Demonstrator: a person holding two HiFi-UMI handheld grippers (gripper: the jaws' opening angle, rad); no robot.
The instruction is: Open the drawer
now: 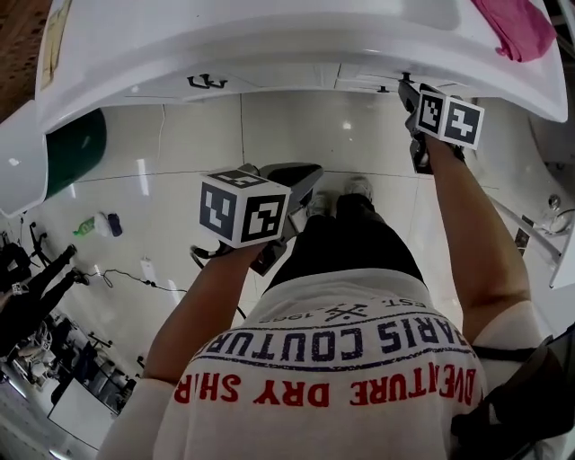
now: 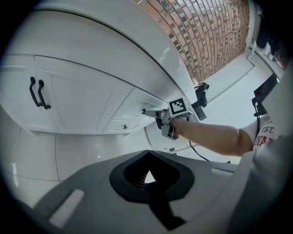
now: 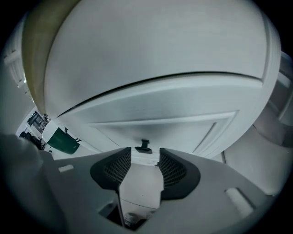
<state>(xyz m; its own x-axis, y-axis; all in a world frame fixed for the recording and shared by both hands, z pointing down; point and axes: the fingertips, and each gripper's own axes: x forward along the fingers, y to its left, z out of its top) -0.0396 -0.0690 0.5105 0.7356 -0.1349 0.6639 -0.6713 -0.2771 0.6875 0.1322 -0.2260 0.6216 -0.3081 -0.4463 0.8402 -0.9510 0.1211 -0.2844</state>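
The white drawer front (image 3: pixel 174 125) fills the right gripper view, with its small black handle (image 3: pixel 145 146) sitting just beyond my jaw tips. My right gripper (image 3: pixel 144 156) is open, its meshed pads (image 3: pixel 118 167) apart with nothing between them. In the head view the right gripper (image 1: pixel 409 92) reaches up under the counter edge to the drawer handle (image 1: pixel 405 79). The left gripper view shows it from the side at the drawer (image 2: pixel 137 106). My left gripper (image 1: pixel 308 176) hangs lower over the floor, away from the cabinet. In its own view the left gripper (image 2: pixel 147 176) is shut and holds nothing.
A white counter (image 1: pixel 269 45) overhangs the cabinet. Double doors with two black handles (image 2: pixel 37 93) stand left of the drawer, and a lower drawer has a small knob (image 2: pixel 124 127). A green bin (image 1: pixel 76 148) stands at the left. A pink cloth (image 1: pixel 517 27) lies on the counter.
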